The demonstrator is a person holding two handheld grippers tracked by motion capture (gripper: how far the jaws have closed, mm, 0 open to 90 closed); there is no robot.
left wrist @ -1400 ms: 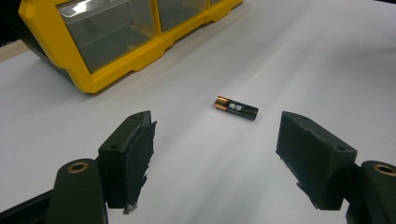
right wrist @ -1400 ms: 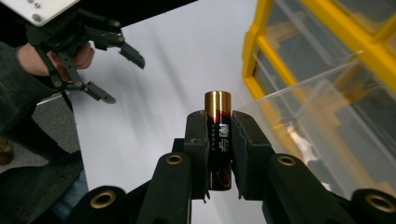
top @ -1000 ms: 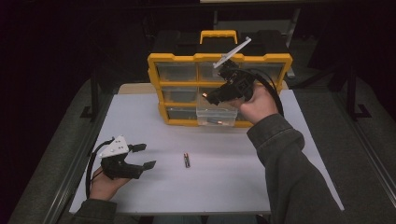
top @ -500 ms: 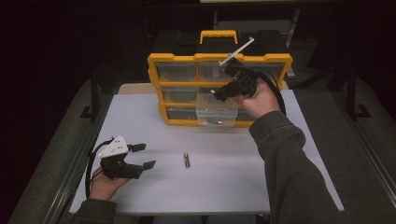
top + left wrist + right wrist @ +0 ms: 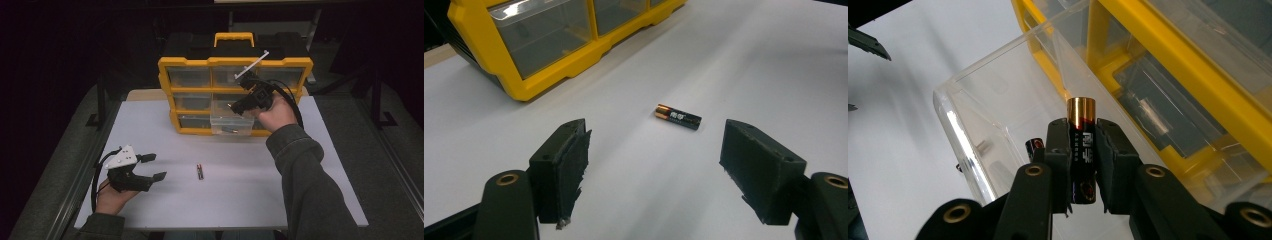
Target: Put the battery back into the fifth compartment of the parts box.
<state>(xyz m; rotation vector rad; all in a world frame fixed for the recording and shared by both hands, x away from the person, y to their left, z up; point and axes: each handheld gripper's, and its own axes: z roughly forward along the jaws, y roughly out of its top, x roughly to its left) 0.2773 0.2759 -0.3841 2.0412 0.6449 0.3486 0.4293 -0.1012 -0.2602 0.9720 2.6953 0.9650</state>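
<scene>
Battery clamped in right gripper over clear drawer – white table, dark room, left gripper open – empty

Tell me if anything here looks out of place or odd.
One battery lies loose on the table, apart from the organizer, in front of the open left gripper. One bottom drawer is pulled out, and the right gripper holds another battery over it. Nothing looks damaged or spilled.

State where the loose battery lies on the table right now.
In the high view, the loose battery lies flat on the white table, right of the left gripper and in front of the yellow drawer cabinet.
</scene>
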